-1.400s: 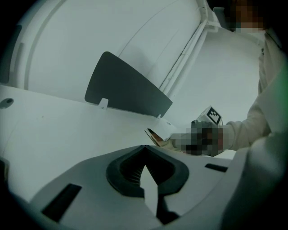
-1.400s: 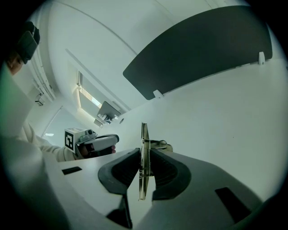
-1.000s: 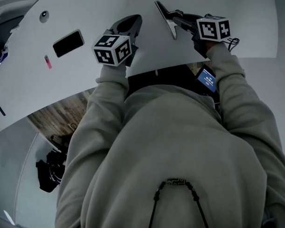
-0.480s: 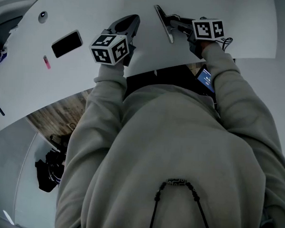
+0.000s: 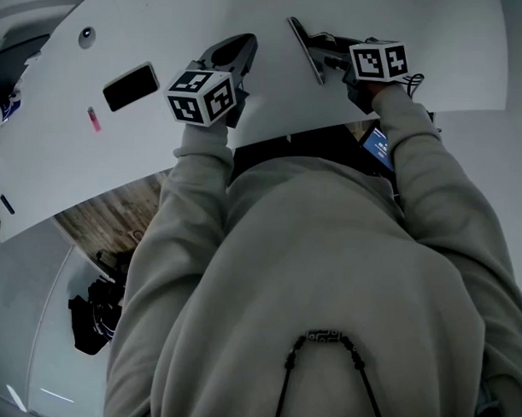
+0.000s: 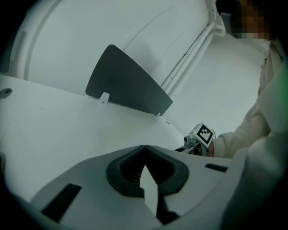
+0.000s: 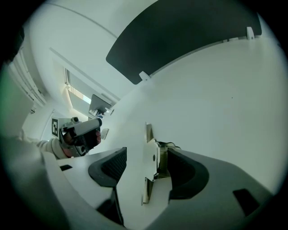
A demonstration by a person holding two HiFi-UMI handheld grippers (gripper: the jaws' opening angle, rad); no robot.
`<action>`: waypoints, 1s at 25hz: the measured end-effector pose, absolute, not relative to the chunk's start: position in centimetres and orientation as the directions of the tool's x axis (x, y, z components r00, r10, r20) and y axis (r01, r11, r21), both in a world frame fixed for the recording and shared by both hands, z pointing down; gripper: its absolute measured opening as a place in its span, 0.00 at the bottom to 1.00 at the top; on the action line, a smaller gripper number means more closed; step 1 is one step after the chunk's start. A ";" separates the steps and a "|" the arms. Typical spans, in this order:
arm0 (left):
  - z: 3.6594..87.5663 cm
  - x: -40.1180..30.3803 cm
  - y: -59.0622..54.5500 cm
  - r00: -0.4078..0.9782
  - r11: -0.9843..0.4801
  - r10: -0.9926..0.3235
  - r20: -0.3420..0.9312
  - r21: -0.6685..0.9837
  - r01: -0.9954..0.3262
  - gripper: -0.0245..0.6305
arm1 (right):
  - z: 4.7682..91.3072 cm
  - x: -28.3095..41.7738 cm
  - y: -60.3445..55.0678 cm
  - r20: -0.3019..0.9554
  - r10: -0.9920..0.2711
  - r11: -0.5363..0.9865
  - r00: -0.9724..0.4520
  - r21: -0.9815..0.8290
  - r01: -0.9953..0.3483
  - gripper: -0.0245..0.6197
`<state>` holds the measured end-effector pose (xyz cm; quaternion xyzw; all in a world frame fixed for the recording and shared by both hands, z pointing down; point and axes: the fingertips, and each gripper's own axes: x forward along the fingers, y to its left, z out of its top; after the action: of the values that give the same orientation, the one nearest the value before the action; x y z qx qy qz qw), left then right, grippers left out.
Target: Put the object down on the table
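Note:
A thin flat metal piece (image 5: pixel 304 49) stands on edge on the white table (image 5: pixel 438 30). In the right gripper view the metal piece (image 7: pixel 150 134) is between the jaws of my right gripper (image 7: pixel 145 155), which are opening. It is close against the right pad (image 7: pixel 182 168), and the left pad (image 7: pixel 112 164) stands clear of it. In the head view my right gripper (image 5: pixel 325 50) is at the table's near right. My left gripper (image 5: pixel 235 50) hovers to its left, shut and empty, its tips meeting in the left gripper view (image 6: pixel 145 148).
A black phone (image 5: pixel 130 86), a small pink item (image 5: pixel 94 121) and a round fitting (image 5: pixel 86 36) lie on the table's left part. A dark divider panel (image 6: pixel 126 83) stands at the far edge. The near table edge runs just in front of the person's chest.
My right gripper has shifted a little left with the metal piece, which now stands more upright. The left gripper has hardly moved.

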<state>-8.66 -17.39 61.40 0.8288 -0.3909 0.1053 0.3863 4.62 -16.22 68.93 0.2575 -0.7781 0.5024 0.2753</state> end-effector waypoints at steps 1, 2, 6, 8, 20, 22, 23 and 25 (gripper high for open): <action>61.4 -8.8 -17.4 0.671 -0.394 -0.567 0.478 0.557 -0.731 0.04 | 68.8 4.6 -16.3 0.680 -0.129 0.358 -0.722 -0.647 -0.674 0.43; 61.4 -8.8 -17.5 0.670 -0.393 -0.568 0.479 0.557 -0.732 0.04 | 68.7 4.8 -16.4 0.676 -0.136 0.350 -0.724 -0.651 -0.673 0.43; 61.4 -9.1 -17.6 0.667 -0.392 -0.566 0.485 0.553 -0.735 0.04 | 68.3 5.7 -16.9 0.659 -0.162 0.305 -0.735 -0.675 -0.672 0.43; 61.5 -9.5 -17.8 0.662 -0.389 -0.569 0.488 0.550 -0.739 0.04 | 67.9 5.9 -17.2 0.650 -0.172 0.299 -0.741 -0.682 -0.667 0.43; 59.6 -10.6 -18.6 0.654 -0.406 -0.581 0.484 0.525 -0.748 0.04 | 66.3 7.2 -19.0 0.708 -0.201 0.362 -0.677 -0.589 -0.723 0.34; 59.0 -10.6 -18.7 0.651 -0.407 -0.589 0.479 0.520 -0.751 0.04 | 65.8 7.3 -19.2 0.717 -0.203 0.392 -0.666 -0.564 -0.727 0.09; 58.7 -10.7 -18.7 0.649 -0.408 -0.593 0.476 0.518 -0.752 0.04 | 65.3 7.2 -19.2 0.713 -0.200 0.409 -0.672 -0.563 -0.718 0.07; 58.1 -10.7 -18.7 0.647 -0.412 -0.598 0.473 0.512 -0.754 0.04 | 64.3 6.6 -19.4 0.703 -0.195 0.461 -0.684 -0.550 -0.696 0.07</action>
<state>-10.70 -18.71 58.13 0.8331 -0.4056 0.1086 0.3600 6.58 -19.44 64.28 0.2766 -0.8058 0.4391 0.2852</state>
